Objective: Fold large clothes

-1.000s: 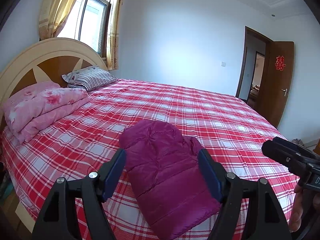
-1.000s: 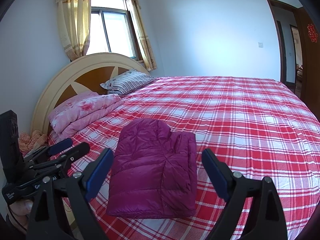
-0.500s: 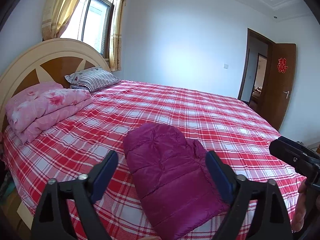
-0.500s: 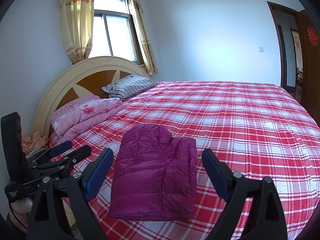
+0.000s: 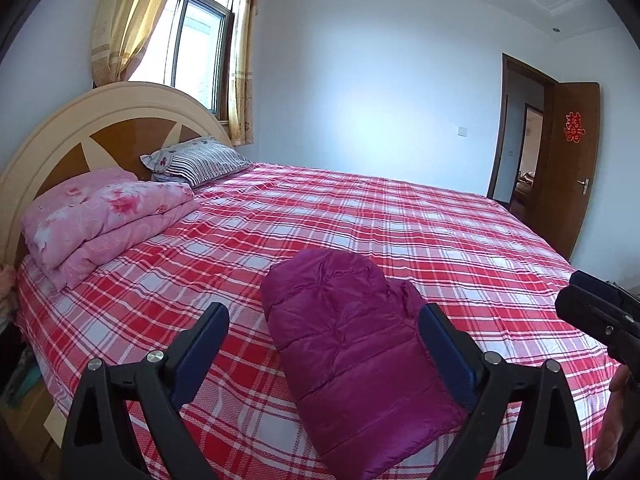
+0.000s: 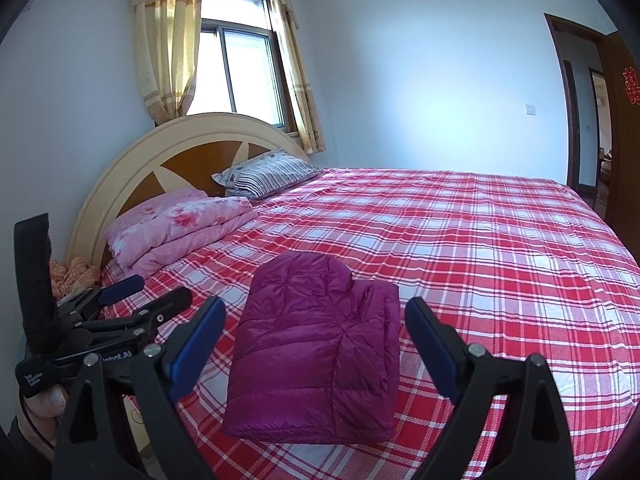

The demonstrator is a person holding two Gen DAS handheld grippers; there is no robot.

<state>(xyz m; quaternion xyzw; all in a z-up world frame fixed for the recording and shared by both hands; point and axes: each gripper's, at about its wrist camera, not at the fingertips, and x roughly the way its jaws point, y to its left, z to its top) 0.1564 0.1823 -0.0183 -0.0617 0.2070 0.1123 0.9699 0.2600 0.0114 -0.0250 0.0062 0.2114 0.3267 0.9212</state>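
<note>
While both grippers hang above it, a magenta quilted puffer jacket (image 6: 316, 344) lies folded into a compact rectangle near the front edge of the bed (image 6: 500, 248), on its red plaid sheet. Left gripper (image 5: 324, 344) and right gripper (image 6: 316, 332) are spread wide, holding nothing.

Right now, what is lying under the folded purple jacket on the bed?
The purple jacket lies flat on the red plaid sheet, which shows around its edges. Whether anything else is beneath it cannot be seen; the jacket covers that part. Both grippers are open, apart from it.
</note>
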